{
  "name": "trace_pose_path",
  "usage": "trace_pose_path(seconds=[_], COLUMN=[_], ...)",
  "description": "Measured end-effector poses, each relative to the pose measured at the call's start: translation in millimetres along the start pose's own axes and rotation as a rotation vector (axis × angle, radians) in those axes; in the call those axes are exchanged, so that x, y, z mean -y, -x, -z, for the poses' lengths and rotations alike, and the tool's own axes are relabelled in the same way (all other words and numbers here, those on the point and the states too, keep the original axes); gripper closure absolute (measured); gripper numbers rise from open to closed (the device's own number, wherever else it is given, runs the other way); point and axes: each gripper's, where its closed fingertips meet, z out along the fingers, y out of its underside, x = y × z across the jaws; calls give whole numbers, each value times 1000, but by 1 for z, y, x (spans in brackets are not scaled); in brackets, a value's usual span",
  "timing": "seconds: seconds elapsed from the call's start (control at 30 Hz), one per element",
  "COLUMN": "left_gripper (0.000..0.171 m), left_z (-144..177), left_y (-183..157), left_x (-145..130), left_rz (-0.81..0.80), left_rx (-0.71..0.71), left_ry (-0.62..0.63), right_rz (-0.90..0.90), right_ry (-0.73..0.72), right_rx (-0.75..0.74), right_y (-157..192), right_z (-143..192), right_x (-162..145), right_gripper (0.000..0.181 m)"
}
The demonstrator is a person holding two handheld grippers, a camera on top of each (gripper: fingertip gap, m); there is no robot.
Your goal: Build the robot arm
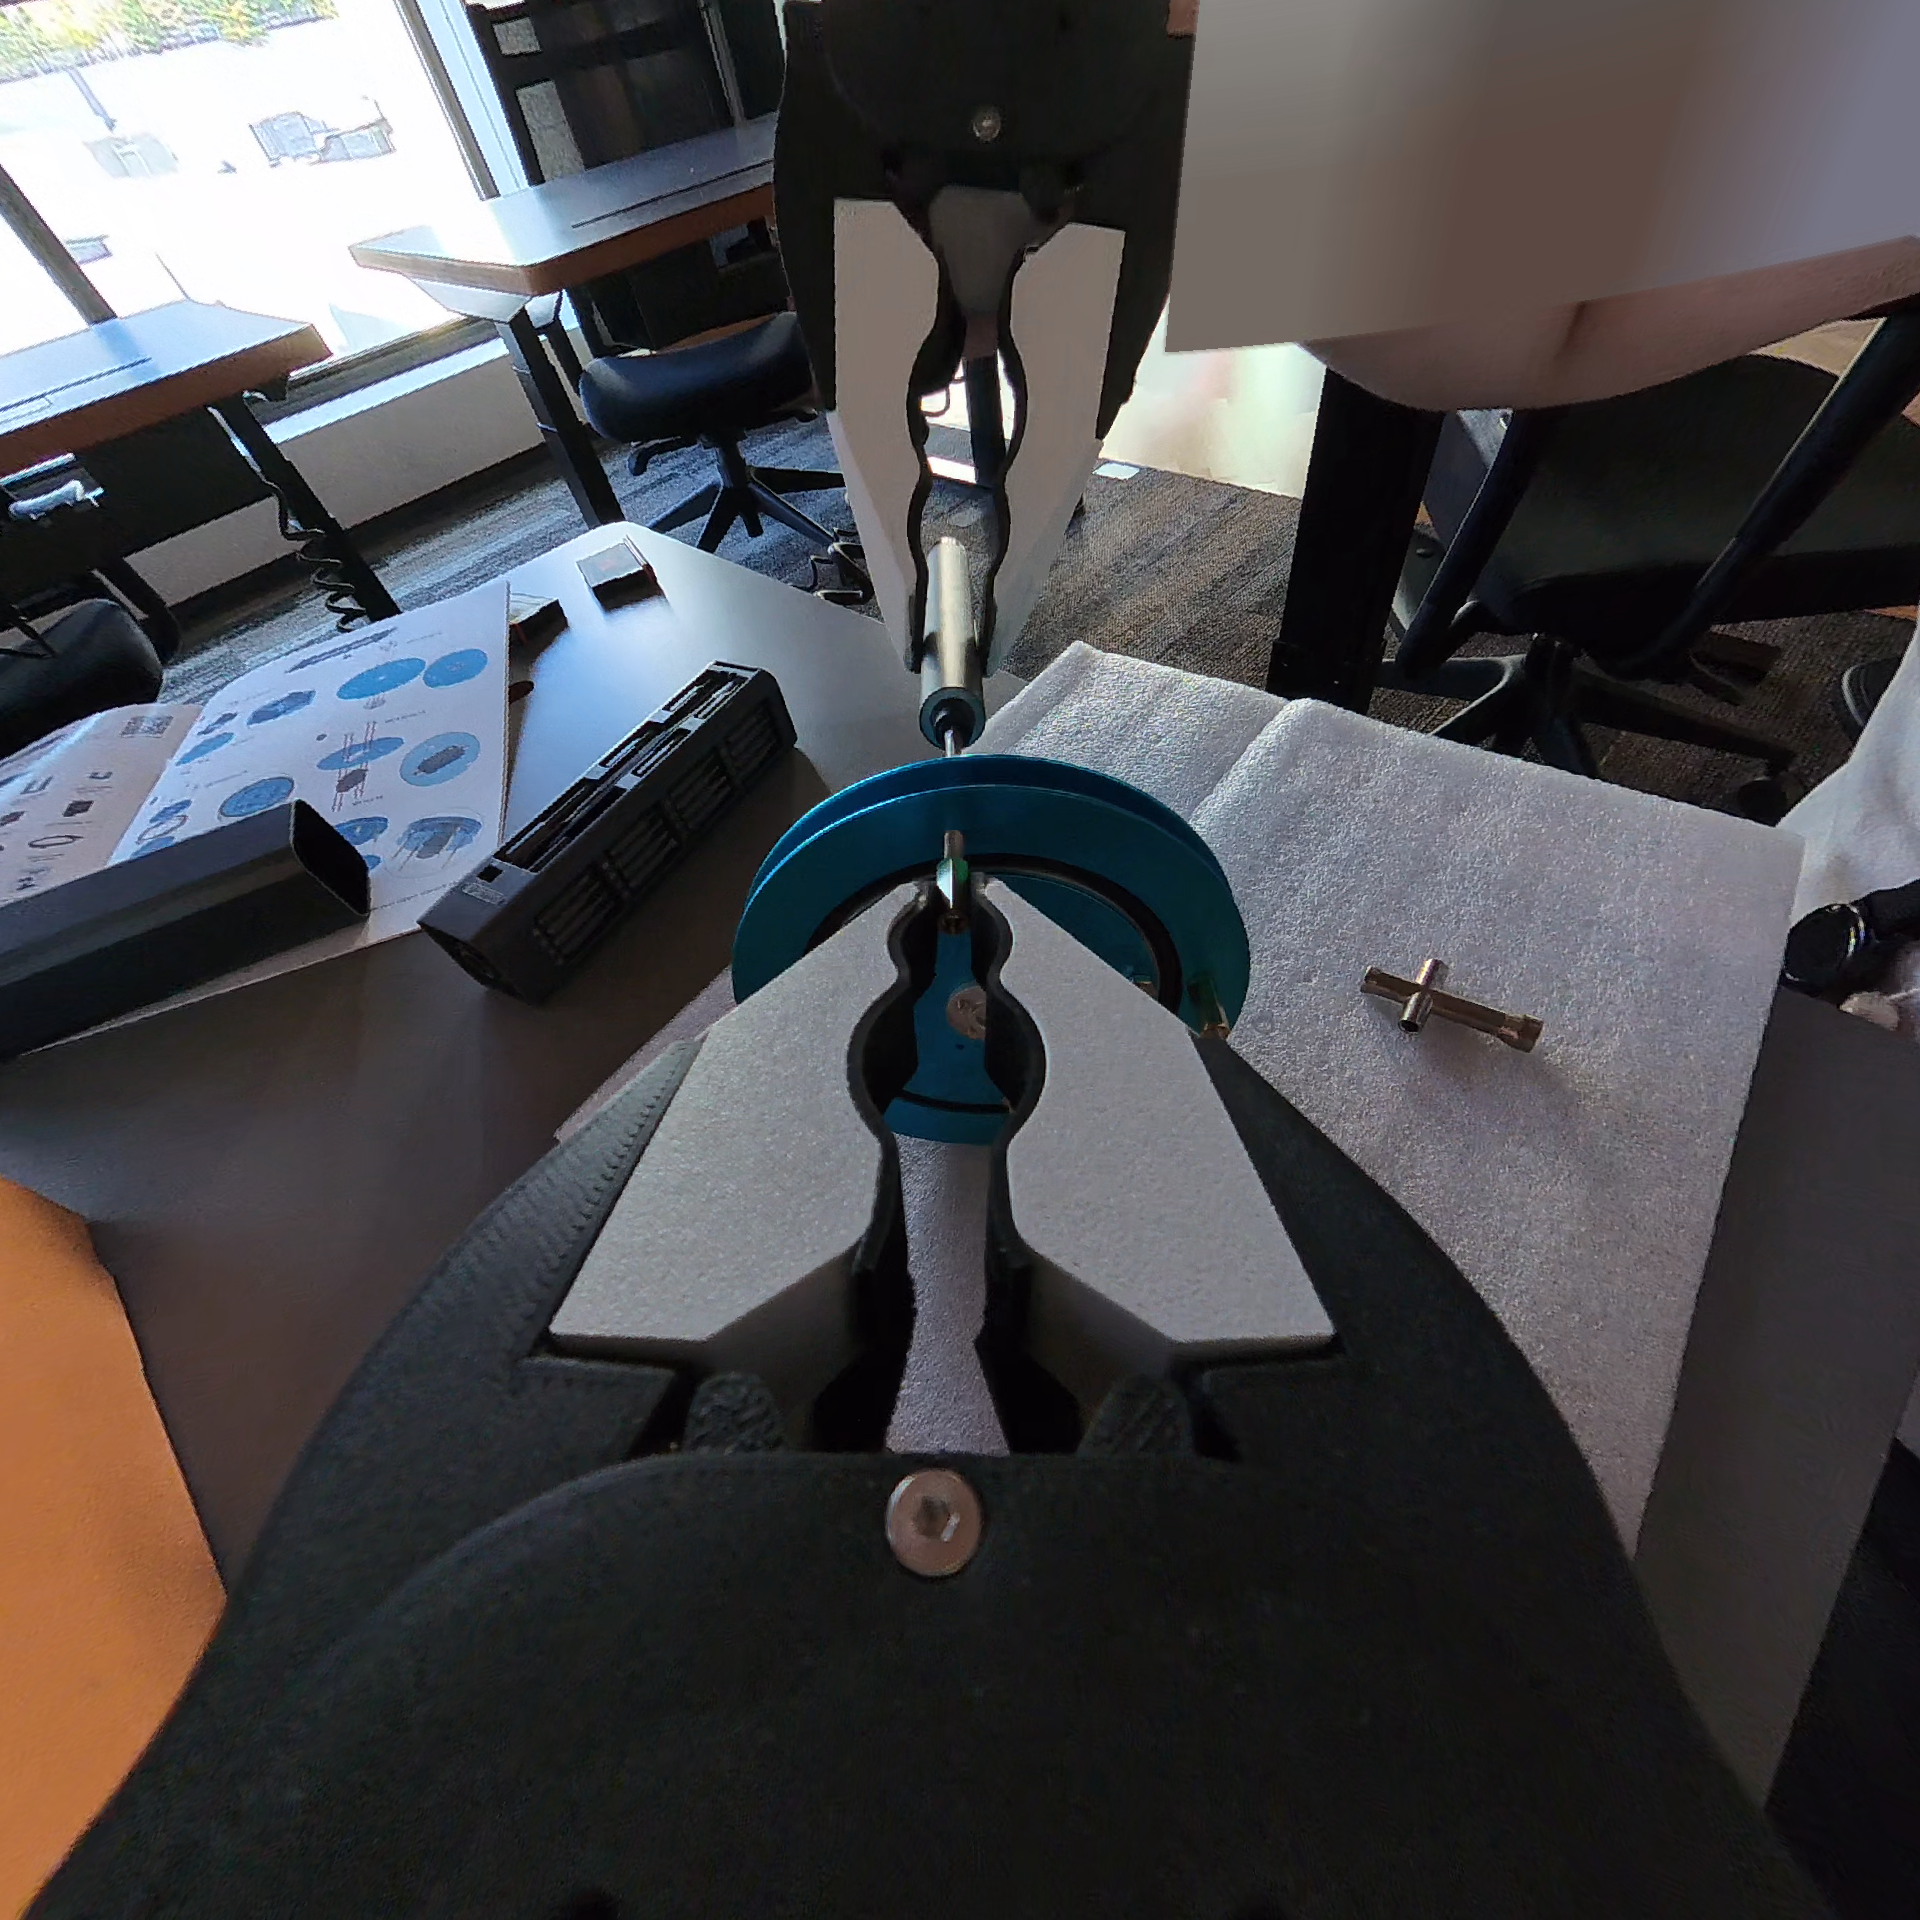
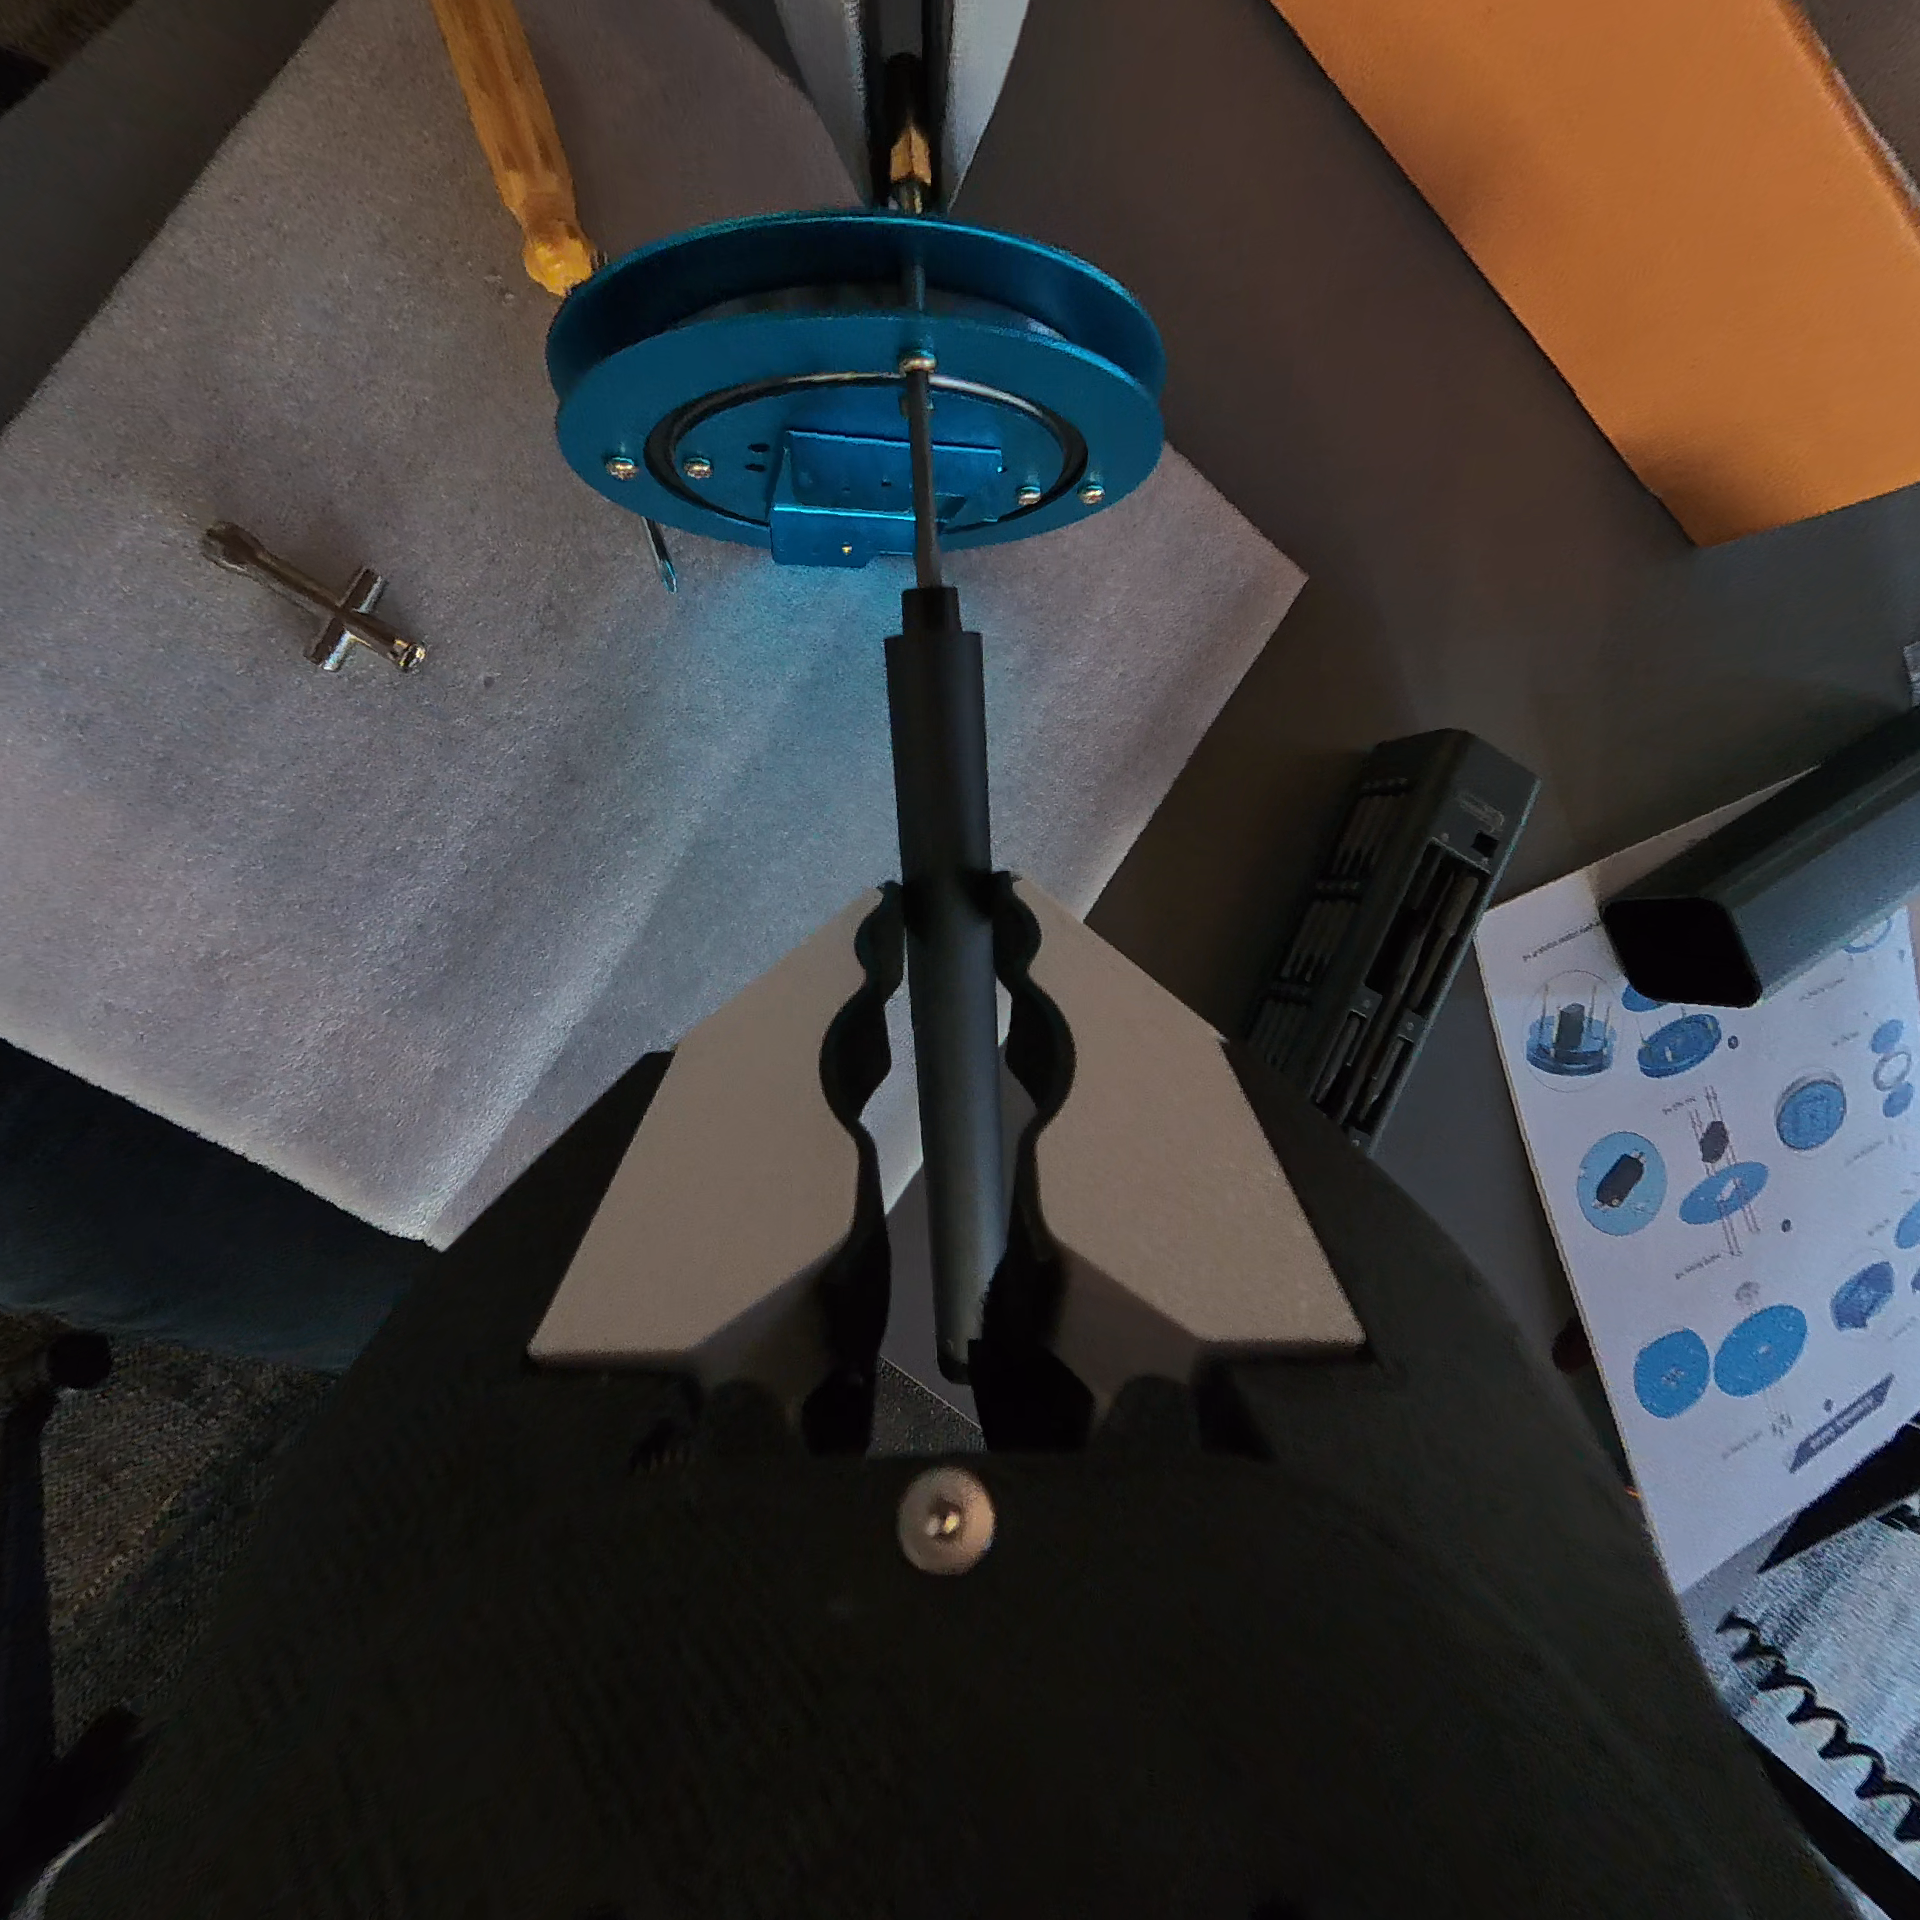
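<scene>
A blue two-disc metal assembly point(image 1: 987, 821) lies on a white foam pad point(image 1: 1455, 883) and also shows in the right wrist view point(image 2: 862, 416). My left gripper point(image 1: 951, 888) is shut on a small brass hex post point(image 1: 951, 868) at the assembly's near rim. In the right wrist view, this gripper point(image 2: 912, 177) and the post point(image 2: 909, 156) are on the far side. My right gripper point(image 2: 945, 894) is shut on a dark grey screwdriver point(image 2: 940, 831). Its tip rests on a screw point(image 2: 916, 362) on the upper disc. In the left wrist view, the right gripper point(image 1: 951, 655) comes in from above with the screwdriver point(image 1: 948, 613).
A cross-shaped metal wrench point(image 1: 1455, 1013) point(image 2: 322, 603) and a yellow-handled screwdriver point(image 2: 514, 145) lie on the foam pad point(image 2: 312, 831). A black bit case point(image 1: 623, 831) point(image 2: 1392, 935), its dark sleeve point(image 1: 177, 914), an instruction sheet point(image 1: 343, 727) and an orange box point(image 2: 1610, 208) sit on the table. Spacing between my two grippers at the tips: around 11 cm. The black bit case point(image 2: 1392, 935) is closer to my right gripper, around 15 cm from its tips; the left tips are 20 cm off. The left camera catches it too, in the left wrist view point(image 1: 592, 819).
</scene>
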Motion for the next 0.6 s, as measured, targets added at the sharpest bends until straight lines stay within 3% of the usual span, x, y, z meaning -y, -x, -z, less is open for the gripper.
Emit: trace_pose_path(seconds=[0.33,0.6], left_gripper=[168,167], left_z=[-2,-4], left_y=[-2,2], left_x=[-1,-1], left_rz=[0,-44], left_rx=[-14,28], left_ry=[7,25], right_rz=[39,9], right_ry=[82,62], right_rx=[-47,-78], right_y=[1,-1], right_z=[4,12], right_x=[-1,0], right_gripper=[166,166])
